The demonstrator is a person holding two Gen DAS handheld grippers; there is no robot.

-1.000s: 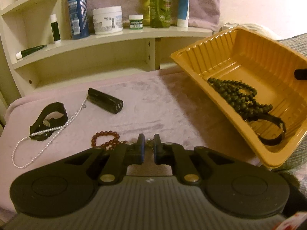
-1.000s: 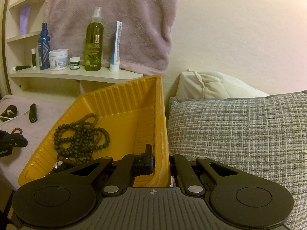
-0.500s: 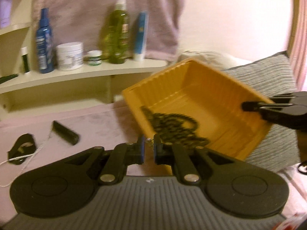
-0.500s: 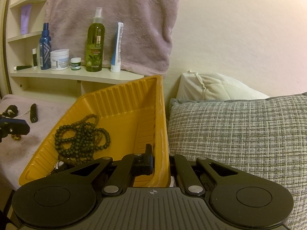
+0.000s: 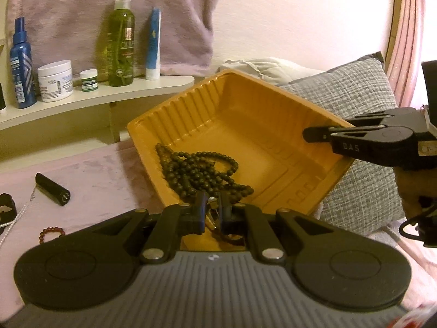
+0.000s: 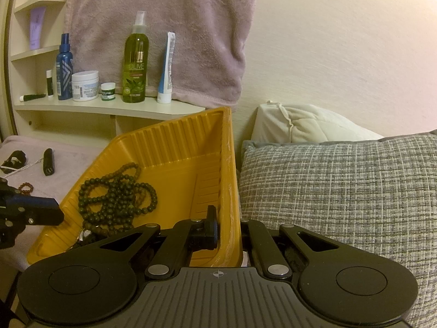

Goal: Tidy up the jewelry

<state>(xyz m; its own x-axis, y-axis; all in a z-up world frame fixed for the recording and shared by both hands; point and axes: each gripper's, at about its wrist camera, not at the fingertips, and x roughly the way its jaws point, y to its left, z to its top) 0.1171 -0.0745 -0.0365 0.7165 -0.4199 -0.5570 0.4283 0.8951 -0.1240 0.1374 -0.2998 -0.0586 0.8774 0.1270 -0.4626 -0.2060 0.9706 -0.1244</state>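
Pinching tilted yellow tray (image 6: 174, 147) rim, right gripper (image 6: 228, 232) closed, left gripper (image 5: 212, 210) clamping small jewelry piece (image 5: 212, 201) above tray's near edge.

Your scene in ochre, mauve and grey

You have an ochre-yellow ribbed tray (image 5: 174, 114) holding dark olive-green beads (image 5: 196, 169), against a grey cushion (image 6: 341, 191) woven in a pale crosshatch. Your pinkish-mauve surface (image 5: 103, 180) carries a black tube (image 5: 53, 192), a reddish-brown bead bracelet (image 5: 50, 233) and a white pearl string (image 5: 16, 216). On the cream shelf (image 6: 109, 108) you see a green spray bottle (image 6: 135, 63), a blue one (image 6: 63, 68) and a white jar (image 6: 85, 85), before a mauve towel (image 6: 169, 13).
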